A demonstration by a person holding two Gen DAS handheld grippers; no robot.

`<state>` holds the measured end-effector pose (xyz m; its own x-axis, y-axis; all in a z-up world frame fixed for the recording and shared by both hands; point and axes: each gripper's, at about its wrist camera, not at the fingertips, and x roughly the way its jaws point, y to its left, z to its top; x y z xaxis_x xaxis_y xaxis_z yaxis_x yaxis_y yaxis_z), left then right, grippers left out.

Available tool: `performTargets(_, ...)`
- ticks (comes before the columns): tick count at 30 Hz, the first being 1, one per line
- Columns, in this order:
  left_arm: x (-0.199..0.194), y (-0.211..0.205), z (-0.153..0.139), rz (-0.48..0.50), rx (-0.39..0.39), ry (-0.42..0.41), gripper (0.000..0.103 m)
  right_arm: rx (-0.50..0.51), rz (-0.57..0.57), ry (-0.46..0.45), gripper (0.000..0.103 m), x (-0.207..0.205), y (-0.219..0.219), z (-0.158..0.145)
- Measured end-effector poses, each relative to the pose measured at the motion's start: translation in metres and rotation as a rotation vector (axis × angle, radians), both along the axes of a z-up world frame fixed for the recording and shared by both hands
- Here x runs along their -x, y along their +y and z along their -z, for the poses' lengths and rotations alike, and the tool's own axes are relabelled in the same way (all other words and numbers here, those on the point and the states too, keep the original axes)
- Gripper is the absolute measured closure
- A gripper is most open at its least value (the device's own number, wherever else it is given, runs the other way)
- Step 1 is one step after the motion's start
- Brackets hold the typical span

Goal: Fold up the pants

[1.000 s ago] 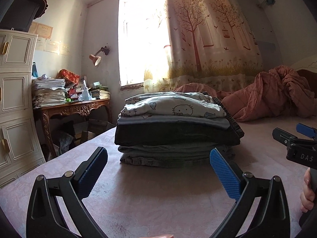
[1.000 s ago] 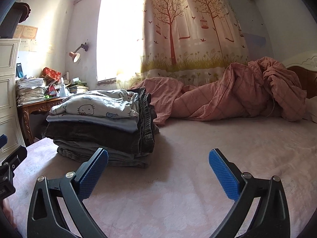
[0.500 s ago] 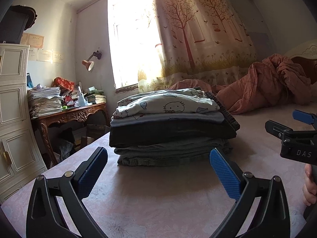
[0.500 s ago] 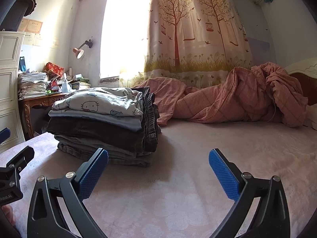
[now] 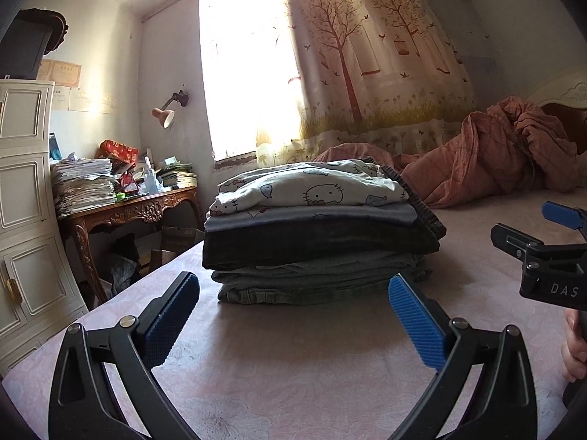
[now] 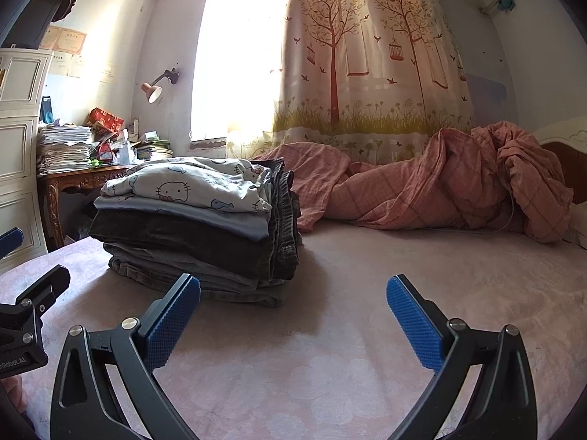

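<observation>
Lettering "DAS" marks the right gripper (image 5: pixel 550 253)

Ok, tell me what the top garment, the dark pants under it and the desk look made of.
Top garment: soft matte printed knit, probably cotton; it drapes in rounded folds. Dark pants: thick, faintly ribbed cloth, perhaps corduroy or denim; heavy stitched edges. Desk: dark glossy carved wood.

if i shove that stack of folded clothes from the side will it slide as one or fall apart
The stack of folded clothes would probably shear, since its soft layers lie loose. The top cat-print piece looks light and likely slips first. The sheet looks likely to drag on the bottom layer.
</observation>
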<state>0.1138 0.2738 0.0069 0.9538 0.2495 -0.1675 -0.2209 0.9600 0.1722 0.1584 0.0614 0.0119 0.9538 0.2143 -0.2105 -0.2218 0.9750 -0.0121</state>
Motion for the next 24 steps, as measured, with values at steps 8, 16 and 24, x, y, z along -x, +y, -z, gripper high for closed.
performTargets(8,-0.0042,0.0019,0.0009,-0.007,-0.001,0.020,0.000,0.003,-0.008,0.008,0.000,-0.0017,0.0011,0.0015)
performTargets(16,-0.0041,0.0027,-0.0006,-0.006,-0.009,0.020,0.000,0.006,-0.010,0.012,0.001,-0.0034,0.0018,0.0026)
performTargets(24,-0.0057,0.0027,0.0009,-0.005,-0.009,0.027,0.000,0.010,-0.013,0.015,0.001,-0.0037,0.0030,0.0039)
